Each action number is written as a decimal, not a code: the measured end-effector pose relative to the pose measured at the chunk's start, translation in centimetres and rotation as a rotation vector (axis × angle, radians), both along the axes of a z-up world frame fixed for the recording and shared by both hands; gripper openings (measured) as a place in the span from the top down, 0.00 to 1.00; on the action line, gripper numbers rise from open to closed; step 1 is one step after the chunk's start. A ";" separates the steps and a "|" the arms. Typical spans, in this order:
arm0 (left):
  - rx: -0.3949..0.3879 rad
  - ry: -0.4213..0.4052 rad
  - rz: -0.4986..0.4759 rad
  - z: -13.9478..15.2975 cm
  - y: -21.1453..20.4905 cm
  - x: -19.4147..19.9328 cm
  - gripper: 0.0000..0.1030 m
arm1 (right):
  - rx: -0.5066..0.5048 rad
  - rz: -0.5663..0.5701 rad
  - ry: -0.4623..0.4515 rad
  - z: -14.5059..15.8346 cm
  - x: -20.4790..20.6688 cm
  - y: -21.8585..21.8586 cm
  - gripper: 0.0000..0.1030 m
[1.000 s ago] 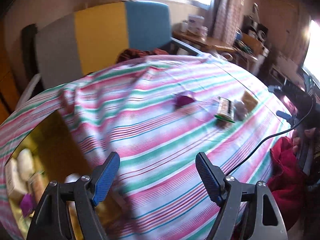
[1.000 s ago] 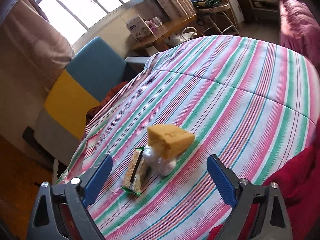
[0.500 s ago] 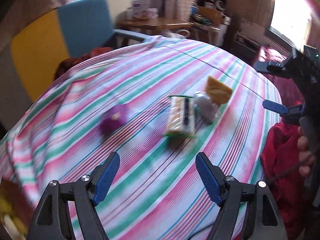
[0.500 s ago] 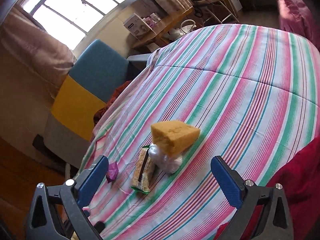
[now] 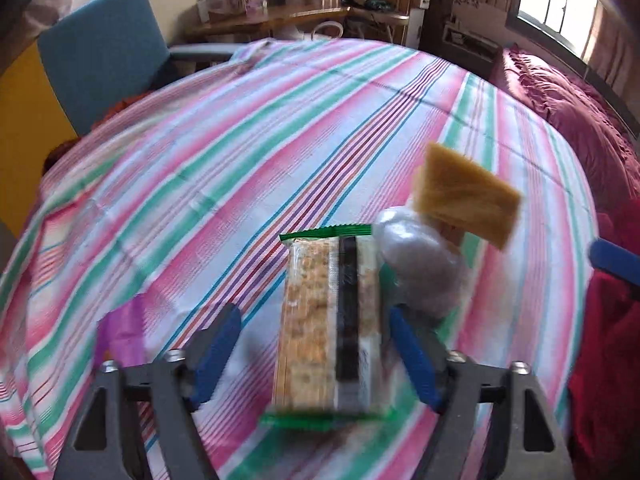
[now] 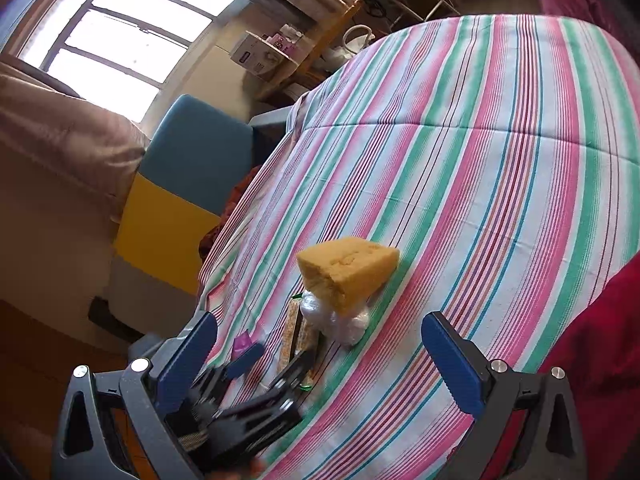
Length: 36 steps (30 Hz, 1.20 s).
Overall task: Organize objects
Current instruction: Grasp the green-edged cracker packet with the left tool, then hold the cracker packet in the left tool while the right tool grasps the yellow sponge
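Down in the lower middle of the left wrist view, the left tongs (image 5: 316, 352) are straddling a cracker packet (image 5: 332, 328) with green sealed ends, which is lying lengthwise on the striped cloth (image 5: 248, 152) covering the worktop; their jaws have just been closing, and the packet is sitting between them; the right blue pad (image 5: 412, 352) is looking close against the packet's edge, while a gap is still showing beside the left pad (image 5: 218, 354), so the grip is not closed on it; the picture is blurred here, so whether the right pad is touching I cannot tell. Just right of the packet, a clear plastic-wrapped lump (image 5: 420, 264) is lying against it, and a yellow sponge (image 5: 468, 196) is resting tilted on top of that lump, right of centre in the frame. At the lower left, a small purple wrapper (image 5: 124, 328) is lying on the cloth beside the left finger. At the right edge, a blue fingertip of the right tongs (image 5: 616, 262) is poking into the frame.

In the right wrist view, the right tongs (image 6: 320, 356) are standing at their widest with nothing between them, pointing at the sponge (image 6: 348, 272) in the middle of the frame; the wrapped lump (image 6: 344, 320) is sitting under it, and the packet (image 6: 296, 336) is lying just left of it; the left tongs (image 6: 276, 360) are showing dark and blurred at the lower left, over the packet's near end; the purple wrapper (image 6: 242, 344) is peeking out beside them. A blue and yellow chair (image 6: 188, 184) is standing beyond the worktop at the left.
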State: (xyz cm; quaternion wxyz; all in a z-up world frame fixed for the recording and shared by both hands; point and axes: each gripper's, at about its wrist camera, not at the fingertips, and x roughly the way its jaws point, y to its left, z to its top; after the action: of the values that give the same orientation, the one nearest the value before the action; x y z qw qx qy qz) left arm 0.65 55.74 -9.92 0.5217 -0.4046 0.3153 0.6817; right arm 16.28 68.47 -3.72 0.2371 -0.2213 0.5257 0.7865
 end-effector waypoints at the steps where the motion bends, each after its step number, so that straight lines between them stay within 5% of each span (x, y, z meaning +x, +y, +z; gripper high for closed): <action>1: 0.005 -0.021 0.007 -0.2 0.0 -0.2 0.45 | 0.000 0.008 -0.003 -0.1 -0.2 0.0 0.00; 2: 0.032 -0.026 0.021 0.0 -0.3 -0.3 0.60 | 0.001 0.017 -0.006 -0.1 -0.4 -0.1 0.00; 7: 0.059 -0.025 0.044 0.1 -3.7 0.5 0.60 | 0.009 0.034 -0.013 -0.2 -0.7 -0.4 0.00; 20: 0.167 -0.022 0.260 0.5 -21.0 2.5 0.61 | 0.004 0.074 -0.086 -0.9 -1.5 -0.7 0.00; 31: 0.228 0.018 0.273 -0.5 -23.0 2.9 0.60 | 0.064 0.109 -0.219 -1.3 -3.1 -1.6 0.00; 36: 0.253 0.003 0.278 -0.5 -23.7 2.9 0.60 | -0.014 0.118 -0.200 -2.4 -3.1 -1.1 0.00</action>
State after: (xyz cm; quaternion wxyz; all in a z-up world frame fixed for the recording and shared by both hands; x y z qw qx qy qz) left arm 3.55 32.07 -10.37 0.4687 -0.3745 0.1686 0.7821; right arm 13.15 67.35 -6.09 0.2401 -0.3310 0.4908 0.7694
